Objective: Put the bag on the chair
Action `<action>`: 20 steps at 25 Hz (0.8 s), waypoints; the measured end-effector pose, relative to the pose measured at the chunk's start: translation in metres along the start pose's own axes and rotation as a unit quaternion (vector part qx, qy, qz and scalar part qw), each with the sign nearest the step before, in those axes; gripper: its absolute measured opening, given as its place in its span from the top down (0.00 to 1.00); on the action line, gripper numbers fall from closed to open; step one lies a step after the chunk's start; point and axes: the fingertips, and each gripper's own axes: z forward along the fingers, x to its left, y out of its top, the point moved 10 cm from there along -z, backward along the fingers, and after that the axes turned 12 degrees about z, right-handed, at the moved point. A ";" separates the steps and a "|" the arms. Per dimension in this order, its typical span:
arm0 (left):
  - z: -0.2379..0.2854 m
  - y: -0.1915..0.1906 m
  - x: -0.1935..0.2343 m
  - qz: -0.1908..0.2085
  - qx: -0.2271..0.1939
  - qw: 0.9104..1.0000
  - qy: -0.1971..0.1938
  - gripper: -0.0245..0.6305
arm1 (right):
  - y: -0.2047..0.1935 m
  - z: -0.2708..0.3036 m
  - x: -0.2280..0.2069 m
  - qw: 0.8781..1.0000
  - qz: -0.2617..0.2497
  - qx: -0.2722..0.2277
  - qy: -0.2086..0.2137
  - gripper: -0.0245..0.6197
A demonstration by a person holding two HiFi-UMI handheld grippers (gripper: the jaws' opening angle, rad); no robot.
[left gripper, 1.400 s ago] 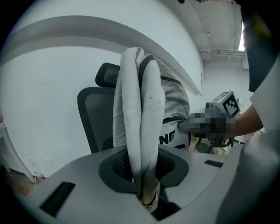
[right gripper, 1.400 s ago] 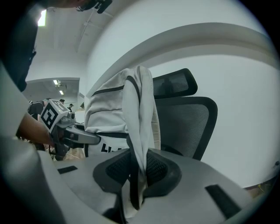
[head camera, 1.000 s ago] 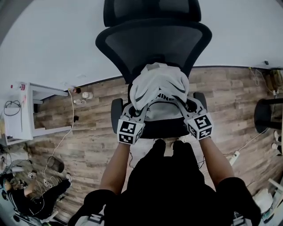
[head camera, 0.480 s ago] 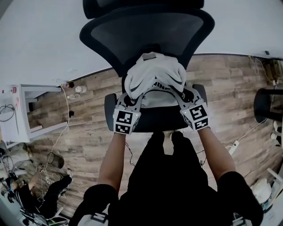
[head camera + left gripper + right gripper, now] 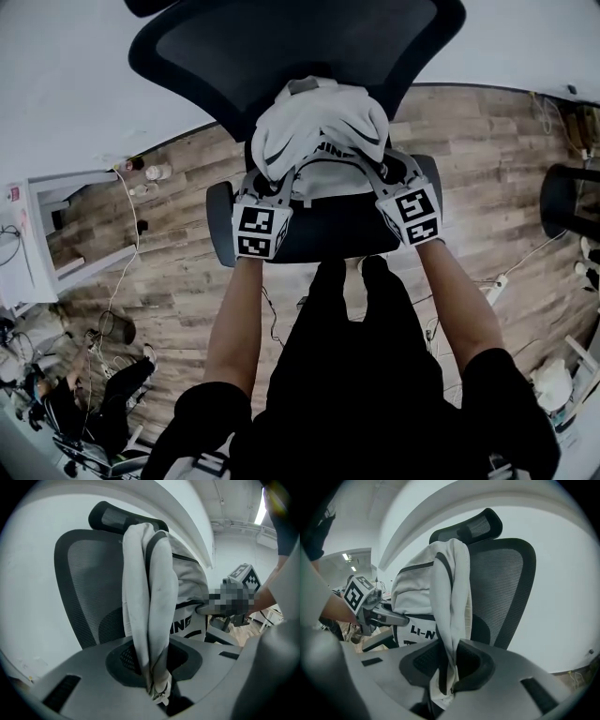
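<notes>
bag (image 5: 323,131): a pale grey-white backpack with dark trim and black lettering on its front. It stands upright against the mesh backrest, over the rear half of the seat. Whether its base touches the seat cannot be told.
chair (image 5: 323,242): a black office chair. Its mesh backrest and headrest are at 12 o'clock of the seat and its armrests at 9 and 3 o'clock. The front half of the seat is bare.
left gripper (image 5: 255,187): at 8 o'clock of the bag, with its marker cube on the person's side. In the left gripper view its fingers are closed tight on a pale, dark-edged strap-like fold that hangs from the bag's top.
right gripper (image 5: 386,173): at 4 o'clock of the bag, mirroring the other. In the right gripper view its fingers are clamped on a matching pale fold of the bag.
forearms (image 5: 239,319): bare, reaching from 6 o'clock towards 12, one behind each gripper. The dark-clothed person stands just before the seat's front edge.
floor (image 5: 487,169): wood planks, meeting a white wall (image 5: 75,103) at 12 o'clock.
white worktop (image 5: 19,272): at the 9 o'clock edge of the head view, well apart from the chair.
dark stool (image 5: 567,202): at the 3 o'clock edge.
second person (image 5: 84,412): low on the floor at 7 o'clock, among cables.
</notes>
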 end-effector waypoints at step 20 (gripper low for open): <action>0.039 -0.026 0.012 -0.057 0.024 0.998 0.000 0.80 | -0.016 0.031 -0.018 0.999 0.013 0.033 -0.001 0.83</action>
